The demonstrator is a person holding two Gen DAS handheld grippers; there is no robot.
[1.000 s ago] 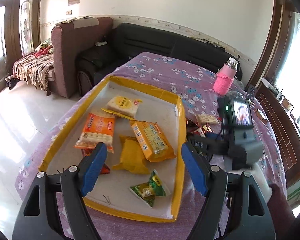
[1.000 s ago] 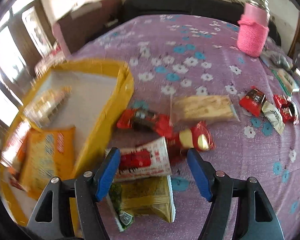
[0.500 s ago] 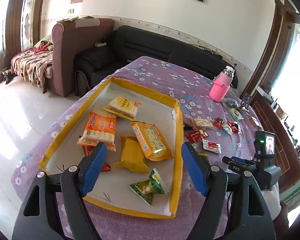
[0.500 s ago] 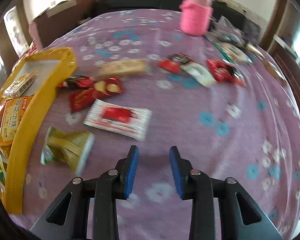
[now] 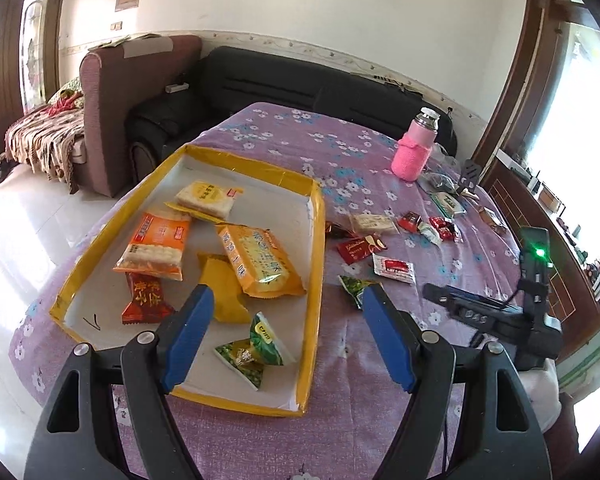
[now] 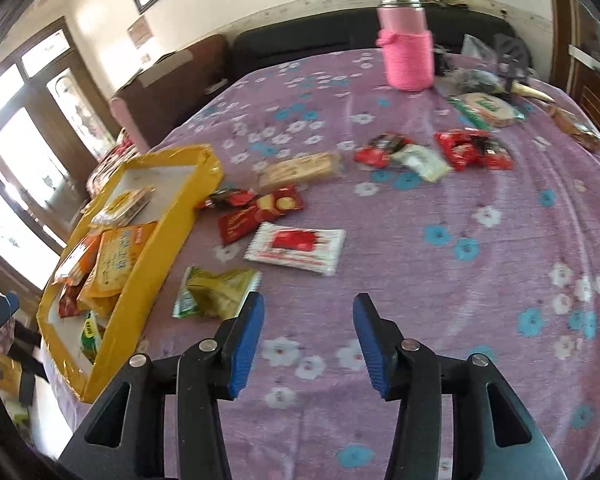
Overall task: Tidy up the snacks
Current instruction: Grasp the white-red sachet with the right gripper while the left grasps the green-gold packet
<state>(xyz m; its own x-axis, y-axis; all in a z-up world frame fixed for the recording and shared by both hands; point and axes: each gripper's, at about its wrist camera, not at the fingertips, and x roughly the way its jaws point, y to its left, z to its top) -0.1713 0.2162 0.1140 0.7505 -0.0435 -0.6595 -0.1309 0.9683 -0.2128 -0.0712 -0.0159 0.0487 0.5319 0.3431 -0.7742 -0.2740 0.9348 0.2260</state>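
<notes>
You are holding both tools above a round table draped in a purple flowered cloth (image 6: pixel 480 248), and neither one is carrying anything. Your left gripper (image 5: pixel 288 336) is hovering with its blue pads spread wide and nothing between them; just ahead of it and slightly to its left, a yellow-rimmed tray (image 5: pixel 315 264) is lying on the cloth, already holding several packets, among them a big orange packet (image 5: pixel 258 258) and a green packet (image 5: pixel 252 350) almost under the pads. Your right gripper (image 6: pixel 308 340) is also hanging parted, about halfway, and gripping nothing. Just ahead of its left pad a green-gold packet (image 6: pixel 216 292) is resting on the cloth beside the tray wall; a little farther ahead a white packet with a red label (image 6: pixel 296 246) is lying flat, and beyond that red wrappers (image 6: pixel 256 212) and a pale bar (image 6: pixel 300 168) are scattered. Far ahead, a pink-sleeved bottle (image 6: pixel 406 44) is standing upright. You appear to be between picks, with the sorting partly done: loose snacks are waiting outside the tray. The next move probably calls for swinging the right tool slightly left, lowering it over the green-gold packet, and closing on its crinkled edge without crushing it.
</notes>
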